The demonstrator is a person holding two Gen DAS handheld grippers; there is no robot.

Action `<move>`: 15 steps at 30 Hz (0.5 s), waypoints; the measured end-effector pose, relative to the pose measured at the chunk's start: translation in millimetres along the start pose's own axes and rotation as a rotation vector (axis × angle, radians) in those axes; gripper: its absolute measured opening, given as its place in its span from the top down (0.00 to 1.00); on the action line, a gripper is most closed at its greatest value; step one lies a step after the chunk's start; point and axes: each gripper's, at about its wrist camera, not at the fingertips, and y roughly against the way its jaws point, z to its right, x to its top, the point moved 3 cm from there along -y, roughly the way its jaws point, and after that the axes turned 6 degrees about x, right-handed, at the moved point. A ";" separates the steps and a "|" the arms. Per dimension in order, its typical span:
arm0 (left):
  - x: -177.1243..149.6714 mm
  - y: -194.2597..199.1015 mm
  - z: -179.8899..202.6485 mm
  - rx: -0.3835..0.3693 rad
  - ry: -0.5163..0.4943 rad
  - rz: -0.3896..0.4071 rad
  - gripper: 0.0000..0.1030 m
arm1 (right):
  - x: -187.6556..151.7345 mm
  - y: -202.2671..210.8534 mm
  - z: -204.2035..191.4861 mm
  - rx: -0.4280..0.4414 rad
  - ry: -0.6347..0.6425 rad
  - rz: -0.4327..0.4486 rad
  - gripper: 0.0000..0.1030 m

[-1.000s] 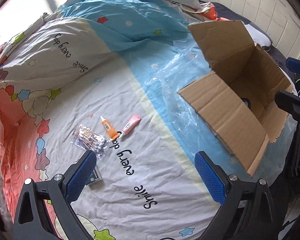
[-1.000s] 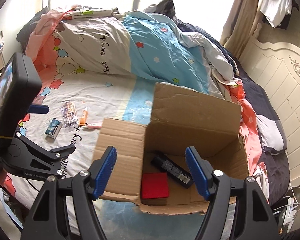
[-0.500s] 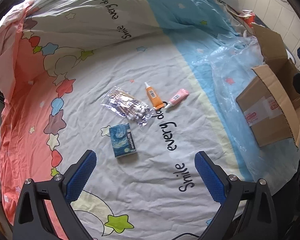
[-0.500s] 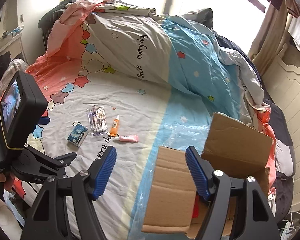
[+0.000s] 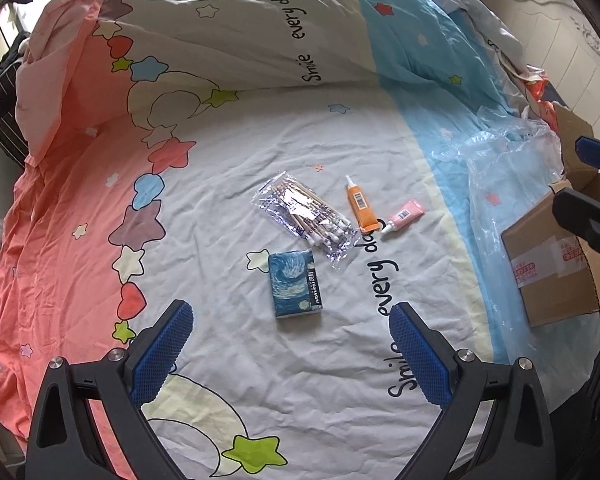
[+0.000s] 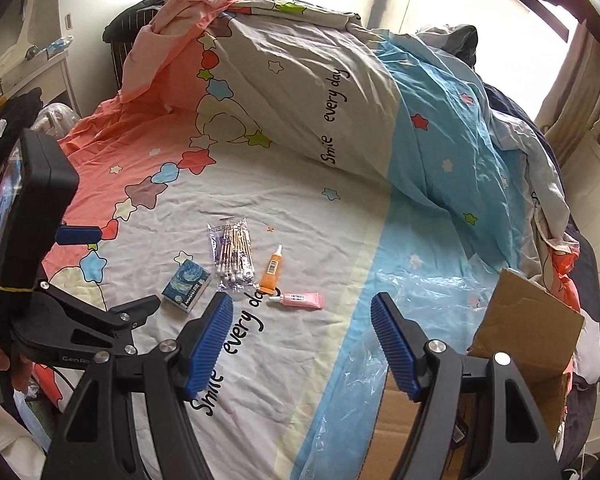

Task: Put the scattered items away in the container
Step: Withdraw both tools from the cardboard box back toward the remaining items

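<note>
Several small items lie together on the bedsheet: a blue tissue pack point(image 5: 296, 283) point(image 6: 186, 287), a clear bag of cotton swabs point(image 5: 308, 218) point(image 6: 233, 254), an orange tube point(image 5: 361, 208) point(image 6: 272, 271) and a pink tube point(image 5: 405, 216) point(image 6: 300, 300). The cardboard box point(image 5: 548, 268) point(image 6: 528, 332) stands at the right on clear plastic. My left gripper point(image 5: 290, 354) is open and empty, just short of the tissue pack. My right gripper point(image 6: 302, 344) is open and empty, over the sheet between the items and the box.
A bunched duvet point(image 6: 320, 92) rises behind the items. Crinkled clear plastic sheet point(image 5: 500, 184) lies under and beside the box. The left gripper body point(image 6: 32, 240) shows at the left of the right wrist view. A headboard point(image 5: 572, 52) stands at far right.
Both grippers swung left, away from the box and toward the scattered items. The box interior has left the right wrist view; the tissue pack now lies between the left fingers' line.
</note>
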 end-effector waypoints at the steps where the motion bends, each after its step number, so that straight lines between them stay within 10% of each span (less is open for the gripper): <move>1: 0.5 0.2 -1.5 0.002 0.003 0.004 0.02 | 0.6 -3.0 -1.3 0.004 0.003 -0.004 0.34; 15: -5.0 -24.6 -18.0 0.024 0.041 -0.024 0.02 | 8.7 -45.6 -18.6 0.042 0.040 -0.069 0.34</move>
